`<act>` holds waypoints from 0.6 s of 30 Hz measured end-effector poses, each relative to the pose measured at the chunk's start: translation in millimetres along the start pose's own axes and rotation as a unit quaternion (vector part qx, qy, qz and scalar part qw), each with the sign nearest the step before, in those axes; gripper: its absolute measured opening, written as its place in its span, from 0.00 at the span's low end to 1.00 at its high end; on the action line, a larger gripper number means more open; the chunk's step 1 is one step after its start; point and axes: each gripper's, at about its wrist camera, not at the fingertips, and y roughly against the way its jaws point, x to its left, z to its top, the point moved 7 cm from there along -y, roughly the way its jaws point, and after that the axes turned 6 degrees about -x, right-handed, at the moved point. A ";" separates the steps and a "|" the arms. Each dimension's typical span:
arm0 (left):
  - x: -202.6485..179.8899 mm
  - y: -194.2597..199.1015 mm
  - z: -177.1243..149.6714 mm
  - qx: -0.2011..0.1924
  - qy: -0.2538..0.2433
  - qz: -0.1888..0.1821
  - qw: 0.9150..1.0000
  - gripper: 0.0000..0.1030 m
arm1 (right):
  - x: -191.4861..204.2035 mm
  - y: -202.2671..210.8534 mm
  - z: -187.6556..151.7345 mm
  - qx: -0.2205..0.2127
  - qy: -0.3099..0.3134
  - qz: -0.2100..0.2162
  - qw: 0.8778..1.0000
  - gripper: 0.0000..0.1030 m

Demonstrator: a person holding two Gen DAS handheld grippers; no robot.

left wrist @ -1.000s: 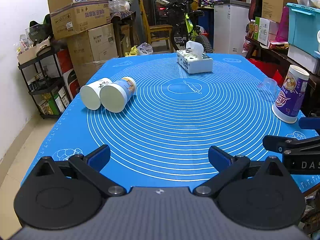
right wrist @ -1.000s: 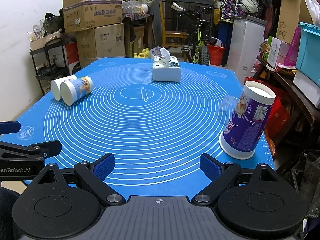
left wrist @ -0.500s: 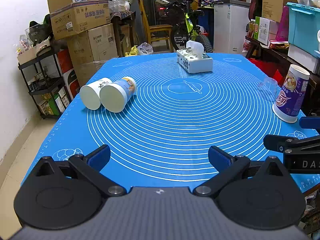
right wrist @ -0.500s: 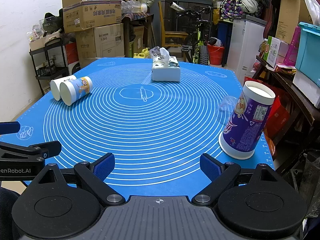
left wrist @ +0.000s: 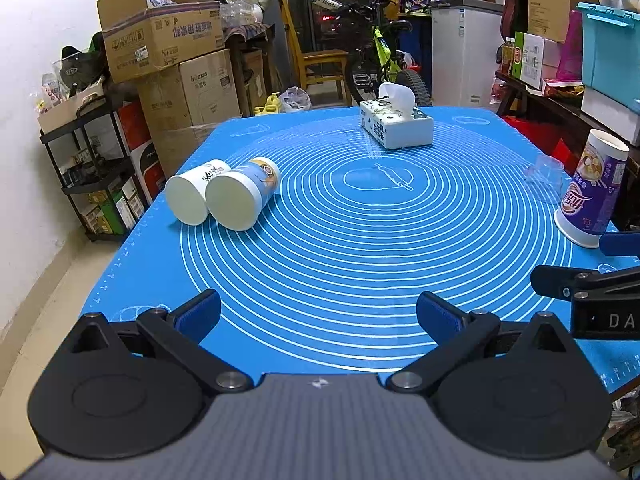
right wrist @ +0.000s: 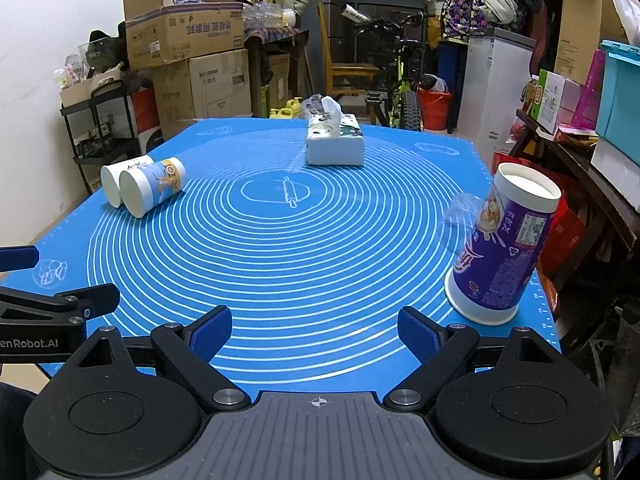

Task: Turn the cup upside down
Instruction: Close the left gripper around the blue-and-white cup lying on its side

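A tall purple paper cup (right wrist: pixel 505 244) stands with its wide rim down on the blue mat at the right edge; it also shows in the left wrist view (left wrist: pixel 594 190). A clear plastic cup (right wrist: pixel 458 222) sits behind it, also in the left wrist view (left wrist: pixel 546 178). Two paper cups lie on their sides at the left: a white one (left wrist: pixel 196 190) and a blue-and-white one (left wrist: pixel 244 192), touching. My left gripper (left wrist: pixel 318 312) is open and empty over the near edge. My right gripper (right wrist: pixel 316 330) is open and empty, left of the purple cup.
A tissue box (left wrist: pixel 396 126) stands at the far middle of the blue mat (left wrist: pixel 360 248). Cardboard boxes (left wrist: pixel 168 40), a black shelf (left wrist: pixel 88 168), a bicycle (left wrist: pixel 380 60) and a cluttered side table (right wrist: pixel 580 152) surround the table.
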 end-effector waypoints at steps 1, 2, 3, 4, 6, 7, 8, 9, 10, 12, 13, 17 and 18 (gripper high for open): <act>0.3 -0.4 1.1 -0.001 -0.001 0.001 1.000 1.00 | 0.5 -0.8 1.5 -0.001 -0.001 0.001 1.000 0.88; 0.6 -0.7 1.9 -0.002 -0.002 0.002 1.000 1.00 | 1.0 -1.7 3.4 -0.002 -0.001 0.003 1.000 0.88; 1.3 -1.5 3.0 -0.003 -0.003 0.003 1.000 1.00 | 1.3 -2.6 4.5 -0.003 -0.001 0.003 1.000 0.88; 1.9 -2.8 4.2 -0.004 -0.005 0.006 1.000 1.00 | 1.7 -4.6 7.0 -0.005 -0.001 0.004 1.000 0.88; 3.7 -6.2 7.6 -0.006 -0.010 0.012 1.000 1.00 | 0.8 -6.5 9.0 -0.007 -0.002 0.004 1.000 0.88; 5.4 -8.9 10.1 -0.009 -0.012 0.016 1.000 1.00 | 0.2 -9.2 11.2 -0.008 -0.001 0.004 1.000 0.88; 7.4 -12.0 13.0 -0.013 -0.015 0.021 1.000 1.00 | -0.4 -11.8 13.8 -0.009 -0.001 0.003 1.000 0.88; 10.0 -15.2 16.0 -0.018 -0.018 0.028 0.999 1.00 | -1.5 -15.7 17.7 -0.011 -0.001 0.002 1.000 0.88; 12.6 -19.9 19.4 -0.023 -0.022 0.037 0.999 1.00 | -2.2 -17.6 19.5 -0.012 -0.002 0.001 1.000 0.88; 18.8 -31.2 27.2 -0.036 -0.035 0.060 0.997 1.00 | -4.1 -22.6 25.0 -0.017 -0.003 0.000 1.000 0.88; 22.0 -37.1 31.3 -0.044 -0.043 0.073 0.995 1.00 | -5.6 -26.3 28.8 -0.019 -0.004 -0.001 1.000 0.88; 33.0 -64.9 45.3 -0.068 -0.077 0.115 0.988 1.00 | -9.0 -41.4 37.3 -0.022 -0.005 -0.005 1.000 0.88; 36.3 -72.0 48.2 -0.070 -0.083 0.123 0.986 1.00 | -9.2 -43.9 37.8 -0.022 -0.005 -0.006 1.000 0.88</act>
